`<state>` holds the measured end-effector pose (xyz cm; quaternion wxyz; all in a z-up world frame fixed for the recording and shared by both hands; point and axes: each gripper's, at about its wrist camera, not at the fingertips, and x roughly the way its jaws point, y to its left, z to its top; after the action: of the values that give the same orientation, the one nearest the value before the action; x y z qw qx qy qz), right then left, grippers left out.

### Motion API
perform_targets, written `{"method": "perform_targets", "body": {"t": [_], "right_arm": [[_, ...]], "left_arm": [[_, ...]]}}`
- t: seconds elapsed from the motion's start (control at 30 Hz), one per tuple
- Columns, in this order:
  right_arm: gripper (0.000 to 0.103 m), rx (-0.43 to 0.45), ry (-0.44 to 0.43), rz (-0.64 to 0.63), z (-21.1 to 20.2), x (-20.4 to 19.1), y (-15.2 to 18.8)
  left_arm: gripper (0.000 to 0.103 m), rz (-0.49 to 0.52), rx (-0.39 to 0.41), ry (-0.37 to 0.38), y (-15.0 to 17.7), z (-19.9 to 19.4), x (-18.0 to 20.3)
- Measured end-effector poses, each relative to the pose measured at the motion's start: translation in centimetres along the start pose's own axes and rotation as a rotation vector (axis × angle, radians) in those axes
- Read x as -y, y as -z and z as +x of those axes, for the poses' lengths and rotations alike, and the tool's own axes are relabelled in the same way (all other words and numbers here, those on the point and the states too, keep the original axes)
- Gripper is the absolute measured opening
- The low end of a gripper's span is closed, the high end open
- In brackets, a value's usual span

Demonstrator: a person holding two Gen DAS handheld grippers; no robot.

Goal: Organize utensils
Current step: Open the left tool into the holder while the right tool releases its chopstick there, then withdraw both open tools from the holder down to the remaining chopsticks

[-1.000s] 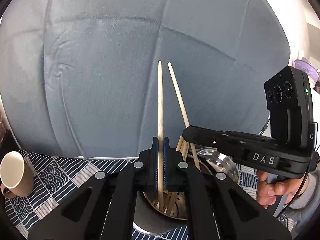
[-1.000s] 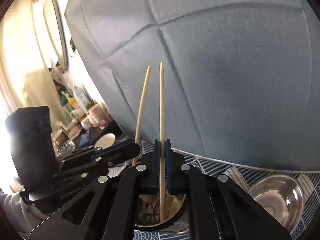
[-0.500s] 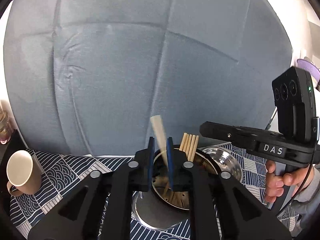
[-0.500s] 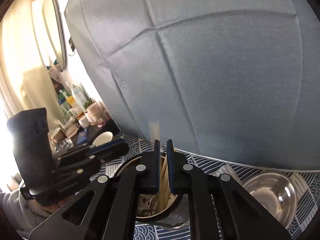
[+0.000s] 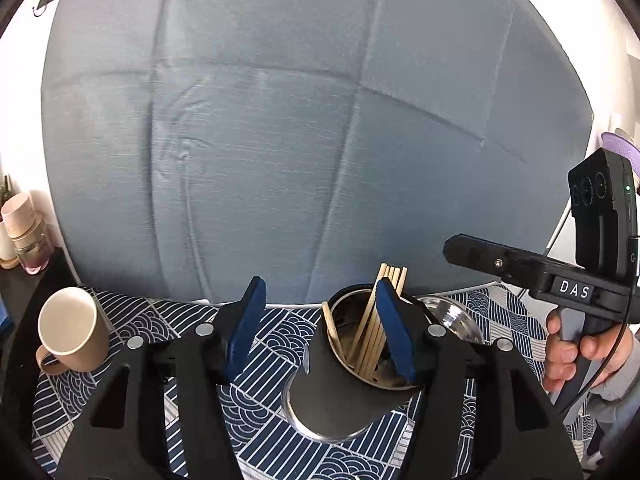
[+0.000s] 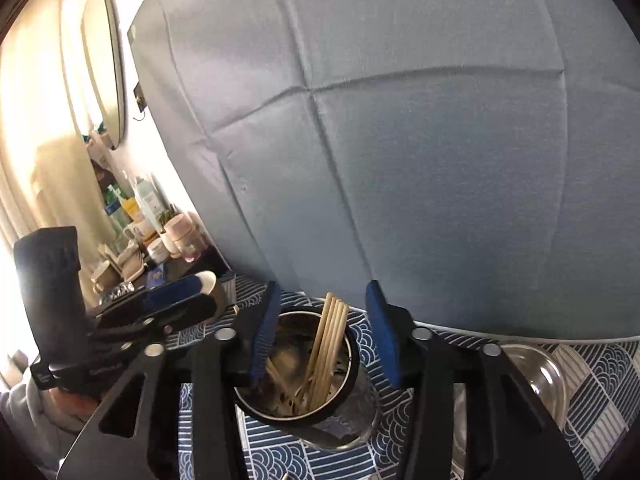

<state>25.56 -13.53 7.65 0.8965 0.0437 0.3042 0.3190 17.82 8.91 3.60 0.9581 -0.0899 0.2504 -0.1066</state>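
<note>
Left-wrist view first: at the far left we see a beige mug (image 5: pixel 74 326) standing upright on the worktop (image 5: pixel 280 332), which is covered by a navy cloth printed with white wave patterns. Moving right, the left gripper (image 5: pixel 320 322) shows its two blue-padded fingers (image 5: pixel 245 324) spread well apart; they have just been opening and nothing is between their pads. Behind the right-hand finger stands the dark utensil holder (image 5: pixel 340 392), a cylinder with a metal lining, and the wooden chopsticks (image 5: pixel 380 320) lean inside it, tips down and blunt ends rising above the rim. Just right of the holder we note the rim of a steel bowl (image 5: pixel 452 316), and at the far right a hand (image 5: pixel 572 352) grips the handle of the other tool. Right-wrist view: at the left edge the left gripper (image 6: pixel 176 304) appears from the side above a cluttered shelf of bottles (image 6: pixel 136 216). In the centre the right gripper (image 6: pixel 324 332) also has its fingers (image 6: pixel 382 332) parted, having just been opening, and they touch nothing; the utensil holder (image 6: pixel 296 376) lies directly below and between them with the chopsticks (image 6: pixel 326 344) resting bundled against its far wall. The steel bowl (image 6: pixel 536 376) sits at lower right, close beside the holder.
</note>
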Motion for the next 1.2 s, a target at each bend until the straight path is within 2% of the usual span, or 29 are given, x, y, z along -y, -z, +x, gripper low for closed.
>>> {"method": "perform_targets", "body": {"t": [0.03,0.17,0.2,0.27,0.4,0.47,0.8,1.0,1.2], "right_arm": [[0.048,0.000,0.002,0.000,-0.3,-0.1,0.0],[0.060,-0.005,0.026,-0.006,-1.0,-0.4,0.3],[0.066,-0.010,0.041,-0.006,-1.3,-0.5,0.5],[0.069,-0.022,0.062,-0.004,-1.4,-0.5,0.8],[0.078,-0.054,0.096,-0.018,-1.6,-0.8,1.6],[0.083,-0.078,0.107,-0.022,-1.7,-0.9,2.2],[0.085,-0.182,0.119,-0.004,-1.7,-0.7,5.5],[0.085,-0.248,0.136,-0.011,-1.9,-0.8,8.4],[0.085,-0.329,0.143,-0.033,-2.2,-0.8,11.8]], "left_arm": [[0.065,-0.004,-0.005,-0.002,0.0,-0.2,-0.1],[0.073,-0.014,-0.031,-0.012,0.7,-0.9,-0.3],[0.075,-0.016,-0.040,-0.013,0.9,-1.1,-0.5],[0.076,-0.024,-0.051,-0.016,1.3,-1.4,-0.6],[0.090,-0.034,-0.124,-0.035,2.2,-1.4,-0.7],[0.091,-0.029,-0.162,-0.037,2.9,-1.4,-0.7],[0.096,0.024,-0.314,-0.086,7.0,-1.0,0.2],[0.096,0.048,-0.413,-0.081,10.0,-0.8,0.8],[0.096,0.116,-0.513,-0.090,13.4,-0.7,2.0]]}}
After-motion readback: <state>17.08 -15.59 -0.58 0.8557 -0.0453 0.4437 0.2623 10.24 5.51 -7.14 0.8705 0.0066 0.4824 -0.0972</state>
